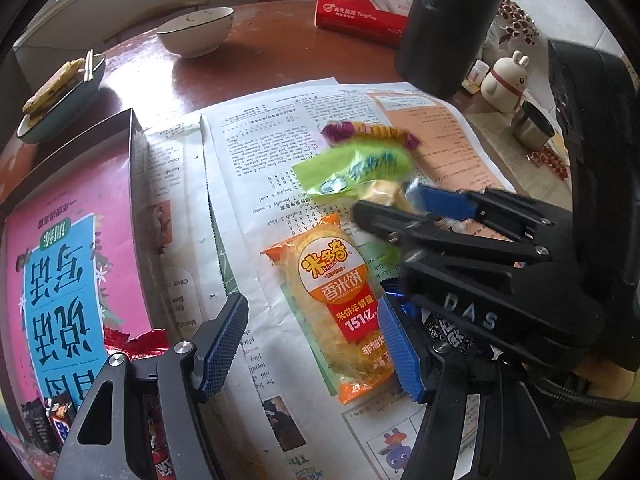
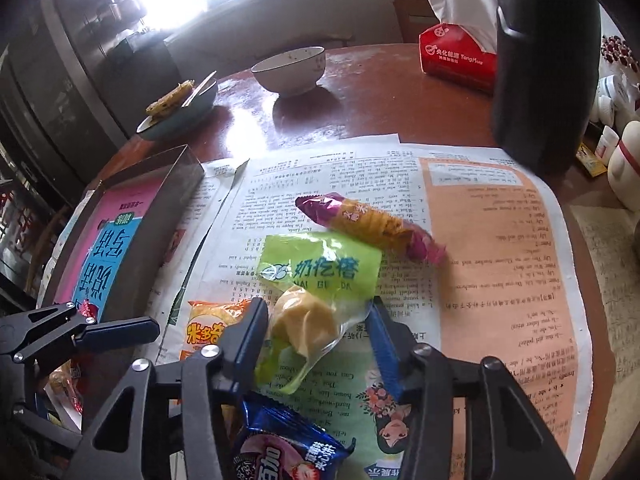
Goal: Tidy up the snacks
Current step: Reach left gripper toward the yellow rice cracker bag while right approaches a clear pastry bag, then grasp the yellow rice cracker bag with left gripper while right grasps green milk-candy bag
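Observation:
An orange rice-cracker packet [image 1: 336,320] lies on the newspaper [image 1: 260,152] between the fingers of my left gripper [image 1: 312,348], which stands open around it without touching. My right gripper [image 2: 316,332] is shut on a green and clear packet [image 2: 320,268], with its pads against the yellow lump inside. In the left wrist view the right gripper [image 1: 404,200] shows at the right, holding that green packet [image 1: 352,168]. A purple and yellow snack packet [image 2: 368,228] lies just beyond on the paper. A blue packet [image 2: 288,448] sits under the right gripper.
A dark-walled box [image 1: 134,160] with a pink and blue floor stands at the left, with red wrappers [image 1: 136,340] in it. Farther back are a white bowl [image 1: 196,32], a plate of flatbread with chopsticks [image 1: 60,92], a red tissue box [image 1: 360,12], a black bottle [image 1: 448,28] and a rabbit figure [image 1: 506,80].

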A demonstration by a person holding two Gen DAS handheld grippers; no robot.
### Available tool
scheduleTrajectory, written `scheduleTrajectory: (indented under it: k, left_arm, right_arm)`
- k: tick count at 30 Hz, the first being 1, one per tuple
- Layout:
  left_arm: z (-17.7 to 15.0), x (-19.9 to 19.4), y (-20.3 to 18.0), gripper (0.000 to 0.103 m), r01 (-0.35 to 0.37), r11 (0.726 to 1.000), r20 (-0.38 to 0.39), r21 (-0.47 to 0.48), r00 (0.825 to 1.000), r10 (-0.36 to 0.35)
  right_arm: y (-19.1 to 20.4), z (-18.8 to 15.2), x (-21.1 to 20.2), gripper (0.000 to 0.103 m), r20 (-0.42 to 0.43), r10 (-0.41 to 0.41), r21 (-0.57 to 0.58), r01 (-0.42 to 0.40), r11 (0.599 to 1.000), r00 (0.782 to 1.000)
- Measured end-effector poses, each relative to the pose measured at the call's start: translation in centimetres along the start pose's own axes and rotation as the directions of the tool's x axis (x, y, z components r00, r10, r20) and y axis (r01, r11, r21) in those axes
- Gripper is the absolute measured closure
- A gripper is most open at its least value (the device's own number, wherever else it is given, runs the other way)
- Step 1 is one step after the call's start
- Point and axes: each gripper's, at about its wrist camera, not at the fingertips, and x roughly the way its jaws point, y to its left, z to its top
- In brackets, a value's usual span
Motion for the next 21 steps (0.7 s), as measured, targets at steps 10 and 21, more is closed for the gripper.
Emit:
scheduleTrajectory:
  k: [10,21]
  left_arm:
    - [0.3,1.0,-0.5,0.035,0.035,0.999,-0.027,-0.009,0.999,-0.035]
    - [0.5,1.4,-0.7,0.081,0.067,0.998,0.002,-0.007,0.998,-0.067]
  right_arm:
    - [-1.5,-1.7,-2.7,0.07,0.109,0.035,0.044,-0.04,0.998,0.993]
    - [-1.9,-2.4,-5.8,0.07,0.192,0.053,0.063,-0.066,0.996,0.98]
